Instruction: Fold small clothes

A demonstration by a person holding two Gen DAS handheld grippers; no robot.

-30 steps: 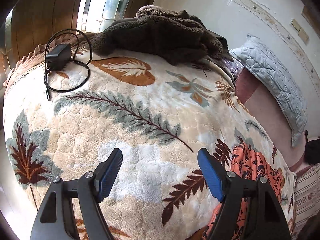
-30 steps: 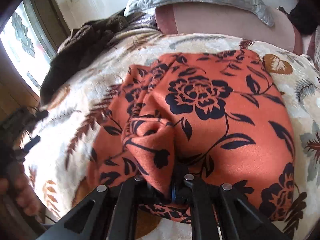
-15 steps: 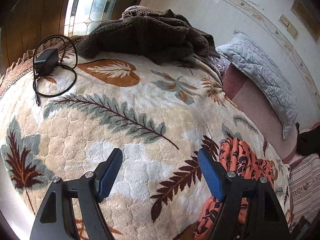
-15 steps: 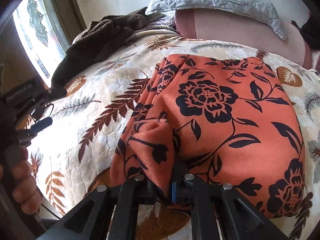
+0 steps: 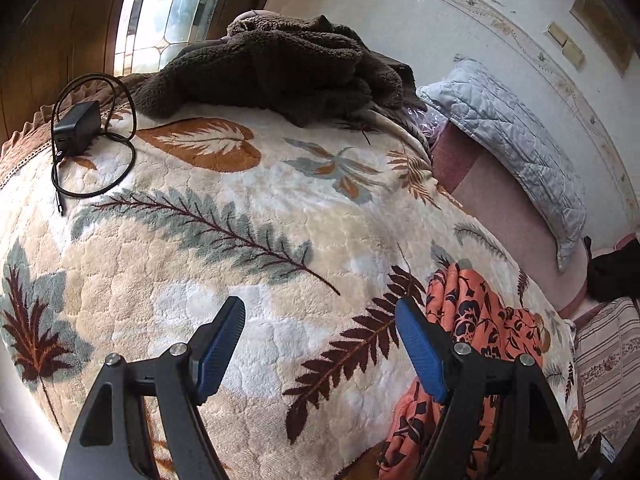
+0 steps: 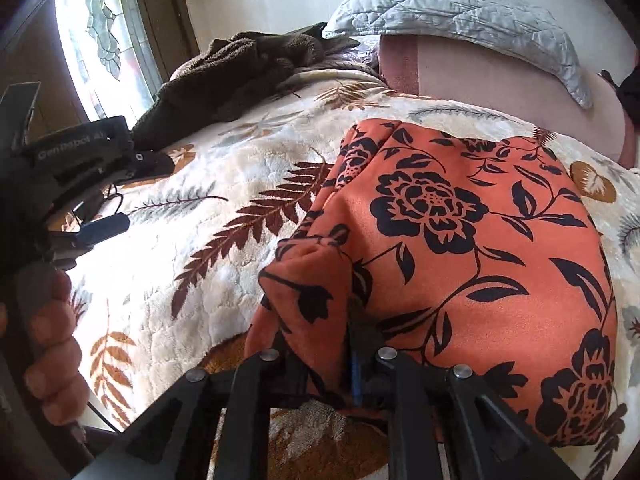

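Observation:
An orange garment with black flowers (image 6: pixel 460 232) lies on the leaf-patterned blanket (image 6: pixel 208 216). My right gripper (image 6: pixel 352 364) is shut on a bunched fold at the garment's near edge. In the left wrist view the same garment (image 5: pixel 476 320) shows at the lower right, partly behind the right finger. My left gripper (image 5: pixel 320 344) is open and empty above the blanket (image 5: pixel 240 248), to the left of the garment. The left gripper and the hand holding it also show at the left of the right wrist view (image 6: pixel 80 184).
A brown fleece heap (image 5: pixel 280 64) lies at the far side of the bed. A black charger with its cable (image 5: pixel 76 128) sits at the far left. A grey quilted pillow (image 5: pixel 520 148) leans by the wall. A window (image 5: pixel 172 12) is behind.
My right gripper has drawn the garment's near edge back and to the right, showing more blanket on its left. The left gripper has shifted slightly left, staying open.

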